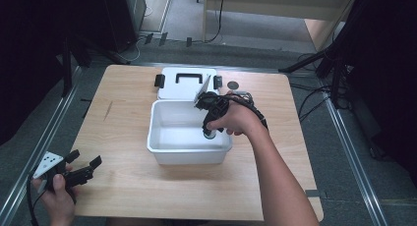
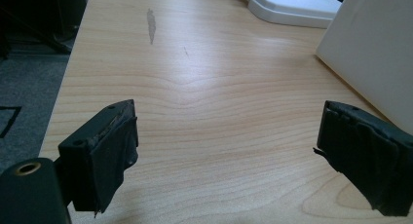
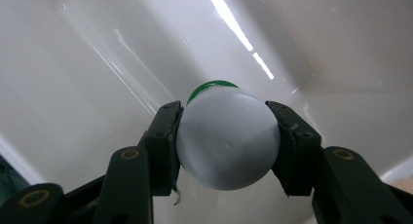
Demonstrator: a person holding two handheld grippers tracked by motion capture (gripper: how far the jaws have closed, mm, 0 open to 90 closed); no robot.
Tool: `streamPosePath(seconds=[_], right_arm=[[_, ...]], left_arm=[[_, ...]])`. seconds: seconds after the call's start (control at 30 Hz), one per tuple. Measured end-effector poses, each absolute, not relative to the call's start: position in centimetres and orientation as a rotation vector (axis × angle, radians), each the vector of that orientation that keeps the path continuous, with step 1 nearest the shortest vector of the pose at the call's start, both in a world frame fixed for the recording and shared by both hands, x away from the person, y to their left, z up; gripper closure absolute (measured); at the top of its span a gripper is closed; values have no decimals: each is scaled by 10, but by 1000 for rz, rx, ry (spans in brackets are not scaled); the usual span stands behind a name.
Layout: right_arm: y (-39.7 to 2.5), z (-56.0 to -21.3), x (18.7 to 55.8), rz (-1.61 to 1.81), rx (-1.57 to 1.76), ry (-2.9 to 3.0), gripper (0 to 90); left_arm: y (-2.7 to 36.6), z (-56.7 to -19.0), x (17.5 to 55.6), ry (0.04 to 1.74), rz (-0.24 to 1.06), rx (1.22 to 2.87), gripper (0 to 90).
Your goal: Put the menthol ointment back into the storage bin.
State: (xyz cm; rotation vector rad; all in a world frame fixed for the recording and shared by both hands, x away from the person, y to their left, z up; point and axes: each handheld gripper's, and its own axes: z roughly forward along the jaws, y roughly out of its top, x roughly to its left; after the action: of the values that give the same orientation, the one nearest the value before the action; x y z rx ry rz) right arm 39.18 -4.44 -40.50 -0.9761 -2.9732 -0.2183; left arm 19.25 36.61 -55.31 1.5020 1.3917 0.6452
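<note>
While clamped on the small white bottle (image 3: 228, 143) inside the white bin (image 1: 162, 150), at the bin's four o'clock, right gripper (image 1: 210, 132) risks dropping it if loosened early; left gripper (image 2: 226, 151) fingers wide, idle over bench (image 1: 123, 186).

Desk (image 1: 128, 186): light wood top, rounded corners, one dark scuff (image 1: 108, 110) on its left part. White open bin (image 1: 162, 155) sits mid-desk. Its white lid (image 1: 172, 88), black handle up, lies flat just behind the bin, touching or nearly so. Small dark round disc (image 1: 233, 84) just right of the lid.
</note>
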Motion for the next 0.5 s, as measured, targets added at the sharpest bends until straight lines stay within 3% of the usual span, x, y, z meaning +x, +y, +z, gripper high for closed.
streamPosePath(seconds=[0.5], right_arm=[[-34,-434,393,-169,-947,-2973,516]], left_arm=[[367,-553,193,1393,640,1503,86]])
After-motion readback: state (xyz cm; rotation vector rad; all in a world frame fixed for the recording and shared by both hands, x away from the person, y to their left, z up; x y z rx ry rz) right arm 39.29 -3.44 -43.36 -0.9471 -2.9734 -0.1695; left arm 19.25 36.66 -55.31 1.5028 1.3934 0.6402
